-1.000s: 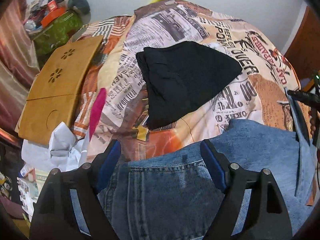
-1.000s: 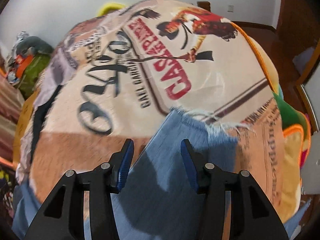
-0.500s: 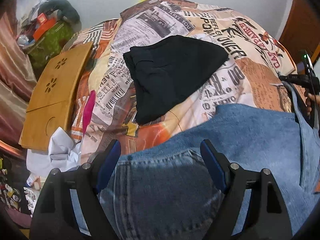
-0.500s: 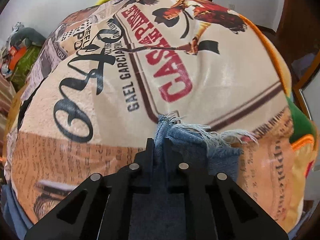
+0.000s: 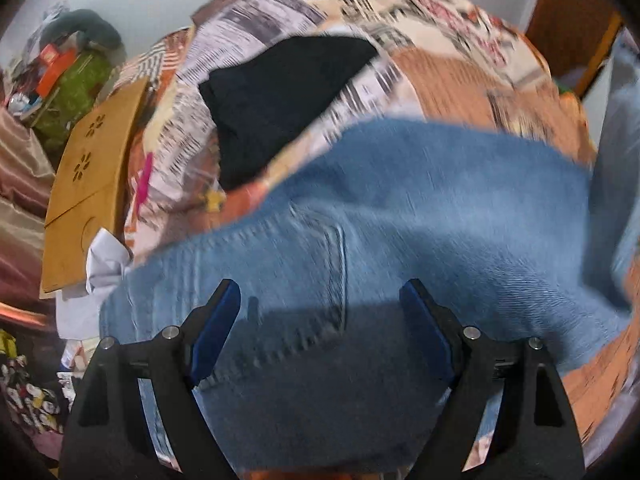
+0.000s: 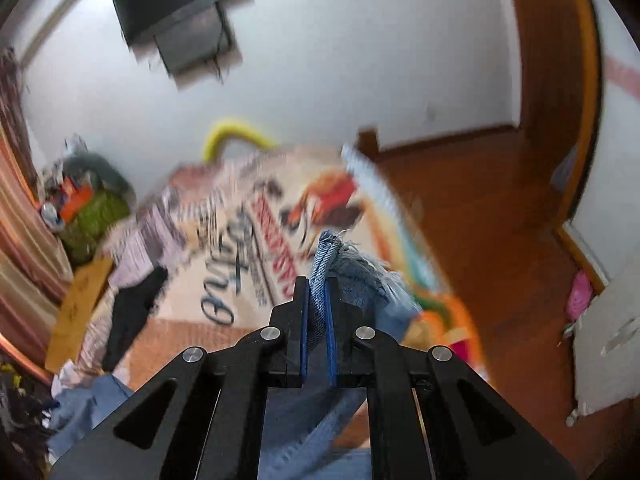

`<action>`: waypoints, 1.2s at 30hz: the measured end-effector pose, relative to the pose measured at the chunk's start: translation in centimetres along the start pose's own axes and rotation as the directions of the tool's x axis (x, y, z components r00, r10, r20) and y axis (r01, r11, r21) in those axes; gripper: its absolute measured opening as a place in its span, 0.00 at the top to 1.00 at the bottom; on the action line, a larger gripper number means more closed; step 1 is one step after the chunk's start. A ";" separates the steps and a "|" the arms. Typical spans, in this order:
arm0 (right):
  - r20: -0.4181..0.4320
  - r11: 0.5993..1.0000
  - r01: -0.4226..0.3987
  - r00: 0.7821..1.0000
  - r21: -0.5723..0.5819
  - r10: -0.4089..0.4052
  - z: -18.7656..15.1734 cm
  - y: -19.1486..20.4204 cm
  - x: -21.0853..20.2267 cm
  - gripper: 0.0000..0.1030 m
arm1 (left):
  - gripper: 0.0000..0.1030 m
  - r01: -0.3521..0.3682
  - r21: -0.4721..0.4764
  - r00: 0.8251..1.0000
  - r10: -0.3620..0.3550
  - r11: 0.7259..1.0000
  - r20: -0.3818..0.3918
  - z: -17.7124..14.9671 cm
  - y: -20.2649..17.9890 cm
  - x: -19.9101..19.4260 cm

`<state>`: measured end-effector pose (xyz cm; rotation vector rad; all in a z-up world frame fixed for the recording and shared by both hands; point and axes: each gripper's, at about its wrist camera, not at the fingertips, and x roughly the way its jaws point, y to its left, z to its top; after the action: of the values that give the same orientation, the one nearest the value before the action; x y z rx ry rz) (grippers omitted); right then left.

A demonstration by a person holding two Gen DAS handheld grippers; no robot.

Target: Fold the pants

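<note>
Jeans (image 5: pixel 400 208) lie spread over the printed bedspread (image 5: pixel 440 76), just beside a folded black garment (image 5: pixel 280 92). Their frayed hem (image 6: pixel 352 256) is pinched between the closed pads of the right gripper (image 6: pixel 318 292), lifted off the bed and angled downward. The left gripper (image 5: pixel 320 300) points steeply down over the back pocket, jaws spread wide, holding nothing.

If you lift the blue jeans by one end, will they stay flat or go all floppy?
Probably floppy: the jeans sag below the right tool pinching their frayed hem. Likely heavyish, since the thick denim drapes in broad folds. Unlikely to slip; the weave looks rough.
</note>
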<state>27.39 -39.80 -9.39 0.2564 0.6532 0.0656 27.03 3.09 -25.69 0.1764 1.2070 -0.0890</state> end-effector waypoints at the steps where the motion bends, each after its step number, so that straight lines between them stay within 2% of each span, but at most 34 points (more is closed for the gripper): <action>1: 0.023 1.000 0.000 1.000 -0.001 0.000 0.2 0.0 -1.1 0.94 | 0.19 -0.005 0.013 1.000 0.006 1.000 -0.014 -0.4 -0.6 0.2; 5: 0.106 1.000 0.024 0.994 -0.014 -0.022 -0.1 -1.9 -6.3 0.95 | 0.19 -0.058 0.020 0.998 0.058 0.998 0.022 -2.3 -2.1 -0.4; 8: 0.093 0.999 0.053 0.994 0.001 -0.053 -1.8 -3.6 -6.6 0.95 | 0.19 -0.041 -0.006 0.999 0.041 0.999 0.016 -2.7 -2.3 -0.7; 12: 0.003 0.995 0.084 0.996 0.050 -0.085 -5.7 -6.8 -5.2 0.95 | 0.19 -0.048 -0.008 0.999 0.048 0.999 0.016 -3.1 -2.6 -1.0; 16: -0.106 0.986 0.131 0.987 0.105 -0.120 -10.9 -9.9 -2.9 0.95 | 0.19 -0.052 -0.008 0.998 0.053 0.999 0.024 -3.3 -2.8 -1.1; 22: -0.230 0.970 0.164 0.966 0.182 -0.120 -17.6 -13.3 -1.8 0.95 | 0.15 -0.025 -0.053 0.999 0.027 0.998 0.036 -3.8 -2.2 -0.9; 26: -0.315 0.965 0.202 0.939 0.169 -0.142 -20.7 -13.7 -1.2 0.95 | 0.13 -0.004 -0.083 0.999 0.008 0.997 0.047 -4.0 -1.7 -0.7; 30: -0.357 0.962 0.251 0.913 0.106 -0.199 -21.9 -13.1 -1.3 0.94 | 0.13 0.039 -0.113 0.998 -0.034 0.993 0.047 -4.2 -1.0 -0.6; 32: -0.348 0.955 0.285 0.907 0.087 -0.239 -21.1 -12.4 -2.1 0.94 | 0.13 0.051 -0.122 0.998 -0.046 0.991 0.041 -4.2 -0.6 -0.6; 34: -0.341 0.948 0.307 0.902 0.077 -0.265 -20.0 -11.8 -2.7 0.93 | 0.13 0.038 -0.126 0.998 -0.032 0.991 0.051 -4.2 -0.1 -1.2; 36: -0.319 0.950 0.306 0.908 0.057 -0.273 -18.8 -10.8 -3.6 0.93 | 0.13 0.019 -0.128 0.996 -0.008 0.992 0.084 -4.4 0.8 -2.2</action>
<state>12.88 -46.67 -24.44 0.2506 1.0023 -0.2212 22.36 4.62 -25.11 0.0510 1.1268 -0.0294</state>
